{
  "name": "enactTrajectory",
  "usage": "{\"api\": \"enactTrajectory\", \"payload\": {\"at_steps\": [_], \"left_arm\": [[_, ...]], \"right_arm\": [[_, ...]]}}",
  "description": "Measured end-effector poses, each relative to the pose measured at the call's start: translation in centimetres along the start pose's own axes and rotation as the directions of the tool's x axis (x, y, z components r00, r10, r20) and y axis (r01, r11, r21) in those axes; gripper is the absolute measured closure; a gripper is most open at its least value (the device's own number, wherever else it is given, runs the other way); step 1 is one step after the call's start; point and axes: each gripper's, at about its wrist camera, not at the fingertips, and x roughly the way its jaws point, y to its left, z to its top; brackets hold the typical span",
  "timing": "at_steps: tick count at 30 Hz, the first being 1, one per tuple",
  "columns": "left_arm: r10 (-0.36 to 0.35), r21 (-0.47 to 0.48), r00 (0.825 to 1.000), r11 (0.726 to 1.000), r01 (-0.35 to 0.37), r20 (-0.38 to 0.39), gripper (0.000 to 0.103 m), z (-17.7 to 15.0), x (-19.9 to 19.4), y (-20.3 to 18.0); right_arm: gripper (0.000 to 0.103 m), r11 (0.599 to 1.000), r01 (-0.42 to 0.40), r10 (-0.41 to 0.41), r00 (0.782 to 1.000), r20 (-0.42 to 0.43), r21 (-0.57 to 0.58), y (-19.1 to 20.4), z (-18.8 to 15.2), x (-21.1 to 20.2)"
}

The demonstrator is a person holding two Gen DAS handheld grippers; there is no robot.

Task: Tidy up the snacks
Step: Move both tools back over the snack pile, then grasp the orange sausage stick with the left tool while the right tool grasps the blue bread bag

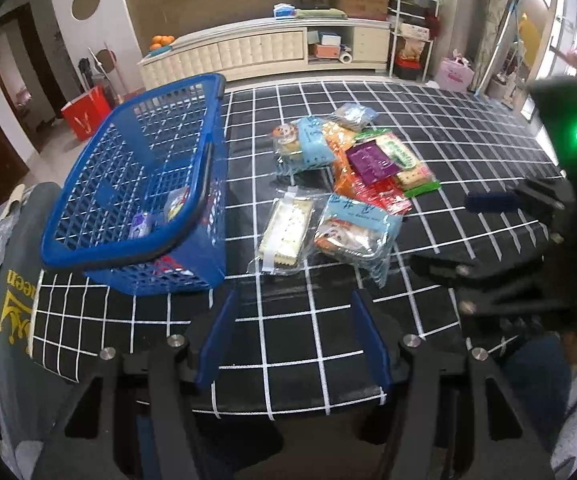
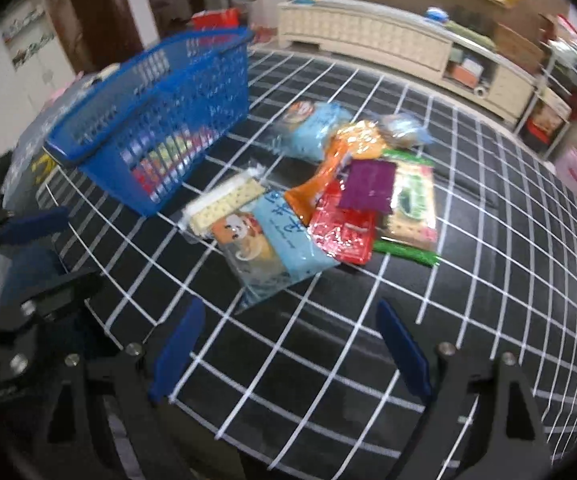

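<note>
Both tools idle over the near edge of the worktop, a black cloth with a white grid. My left tool has its blue fingers spread, nothing between them. My right tool is likewise spread and empty, aimed at the heap. I judge both are held back to survey before a pick.

The blue perforated plastic basket stands left of the heap, near but not touching it, rim clear on the side facing the snacks: a sensible drop target. A few small wrappers already lie inside; labels too small to read.

The loose pile of snack packets sits mid-worktop, overlapping one another. Nearest: a clear-wrapped pale cracker pack lying flat, just beside a light-blue pouch with a cartoon face. Behind them: red foil packet, purple sachet on top, green-edged cracker pack, orange bag.

Judgement: wrappers are thin, glossy and crinkly, likely slippery; the near, unburied packs look the easiest starts.
</note>
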Motion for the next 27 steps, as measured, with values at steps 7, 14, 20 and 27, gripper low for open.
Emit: {"api": "enactTrajectory", "payload": {"at_steps": [7,14,20,27], "left_arm": [[0.066,-0.055,0.997,0.996,-0.068,-0.040,0.046,-0.3,3.2,0.1],[0.116,-0.049,0.992,0.992,-0.118,-0.048,0.046,0.1,5.4,0.0],[0.111,-0.055,0.992,0.992,-0.114,-0.062,0.046,0.2,6.7,-0.1],[0.106,-0.019,0.994,0.994,-0.106,-0.040,0.046,0.7,6.2,-0.4]], "right_arm": [[0.013,0.990,-0.027,0.026,1.000,-0.011,-0.142,1.4,1.8,3.6],[0.013,0.989,-0.055,0.045,0.996,-0.072,-0.140,1.1,2.9,7.4],[0.023,0.985,-0.072,0.065,0.997,-0.050,-0.154,1.7,3.1,7.8],[0.030,0.991,-0.014,0.013,1.000,-0.006,-0.134,1.5,1.4,6.4]]}}
